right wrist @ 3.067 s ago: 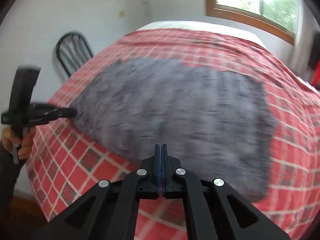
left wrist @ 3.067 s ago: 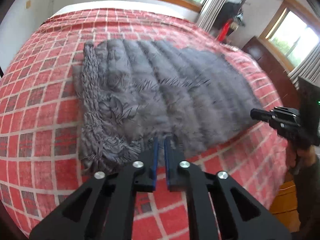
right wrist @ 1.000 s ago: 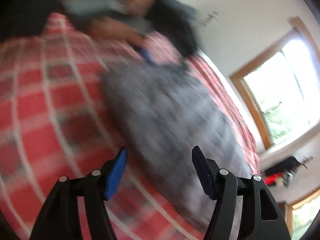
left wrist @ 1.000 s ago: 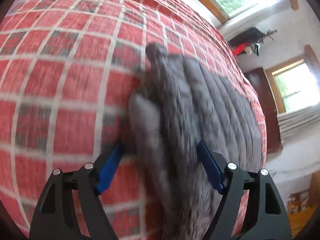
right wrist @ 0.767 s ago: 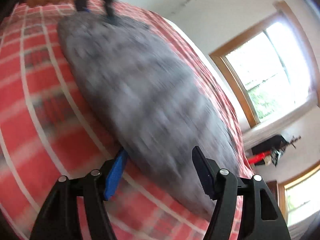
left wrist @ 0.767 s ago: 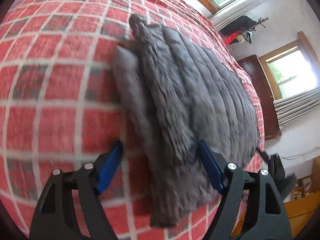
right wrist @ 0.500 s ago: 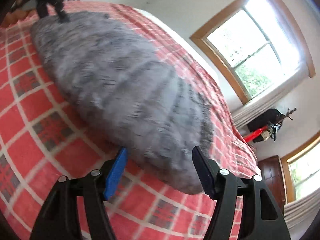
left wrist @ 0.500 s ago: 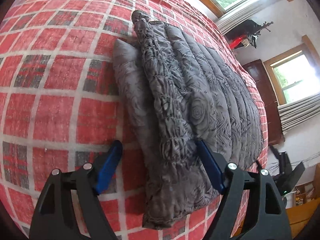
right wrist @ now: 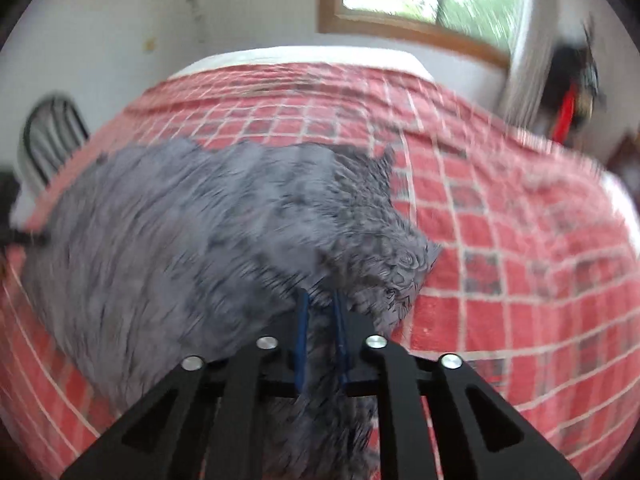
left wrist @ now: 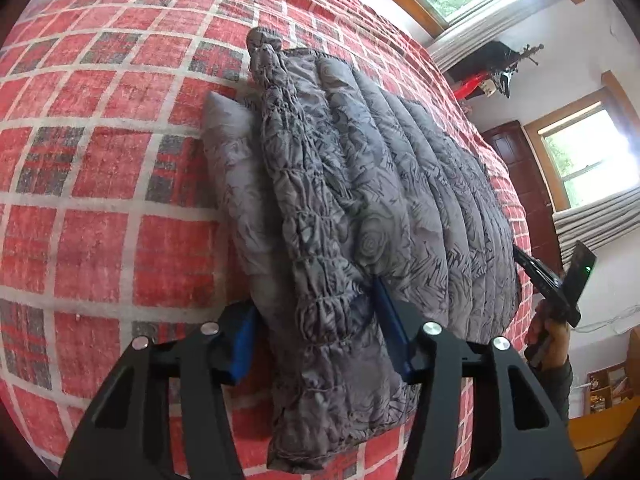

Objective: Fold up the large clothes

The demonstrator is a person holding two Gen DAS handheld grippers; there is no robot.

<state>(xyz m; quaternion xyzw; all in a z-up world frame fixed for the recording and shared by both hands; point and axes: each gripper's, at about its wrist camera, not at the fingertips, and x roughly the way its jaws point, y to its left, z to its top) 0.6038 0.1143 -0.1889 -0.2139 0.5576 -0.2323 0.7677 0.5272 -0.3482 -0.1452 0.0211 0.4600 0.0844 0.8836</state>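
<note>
The left claw (left wrist: pixel 316 340) stands released around the gathered edge of the grey quilted garment (left wrist: pixel 380 208) on the bed (left wrist: pixel 92 160); it should clench on all layers. The right claw (right wrist: pixel 320 336) already pinches the opposite corner, so both ends can lift together.

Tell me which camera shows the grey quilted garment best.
Left wrist view: the grey quilted garment is sharp, its stitched channels and gathered edge clear. In the right wrist view it is motion-blurred, though fabric sits between that gripper's narrowly spaced fingers.
</note>
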